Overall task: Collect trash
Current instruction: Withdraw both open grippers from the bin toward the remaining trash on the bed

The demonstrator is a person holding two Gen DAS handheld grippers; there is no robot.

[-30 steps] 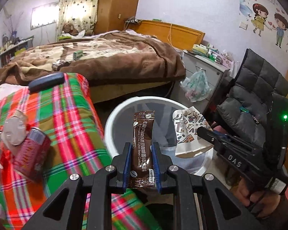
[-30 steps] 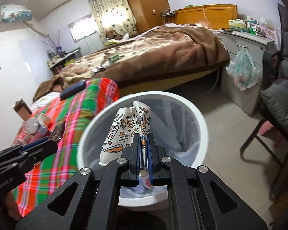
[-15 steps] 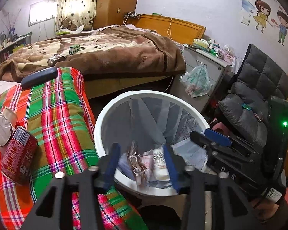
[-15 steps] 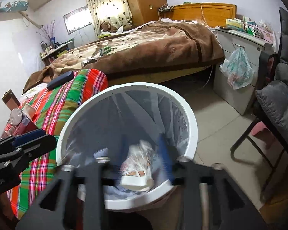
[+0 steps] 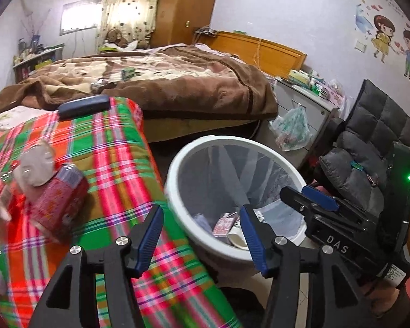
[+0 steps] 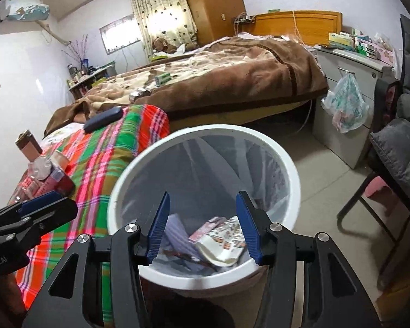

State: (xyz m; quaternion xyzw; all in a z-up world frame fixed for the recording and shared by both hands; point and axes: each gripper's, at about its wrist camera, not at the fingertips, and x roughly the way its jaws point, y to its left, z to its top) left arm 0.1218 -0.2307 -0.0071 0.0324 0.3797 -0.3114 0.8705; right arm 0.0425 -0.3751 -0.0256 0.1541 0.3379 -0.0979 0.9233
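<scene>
The white trash bin (image 6: 205, 273) stands on the floor just beside the plaid-covered table (image 5: 117, 147), and it already holds trash: a patterned paper cup (image 6: 224, 243) lies on its side at the bottom, touching a small pink packet (image 6: 205, 228) amid crumpled wrappers. Your right gripper (image 6: 202, 228) hangs over the bin's near rim with its jaws spread and nothing between them. Your left gripper (image 5: 202, 236) has just been opening; it too is released and empty, poised over the gap where the bin meets the table's edge.

You are, I judge, between drops: both loads are in, and the next pickup is due. More trash waits on the table. A red can (image 5: 60, 205) lies on its side near the left edge, with a pale crumpled lid or wrapper (image 5: 37, 164) touching it from behind; both are blurred, so what else sits there I cannot tell. A dark case (image 5: 84, 105) rests at the table's far end, probably not trash.

For the next move, swing your left gripper toward the can, keep the jaws wide, and line them across its round body, since it may roll when nudged.
</scene>
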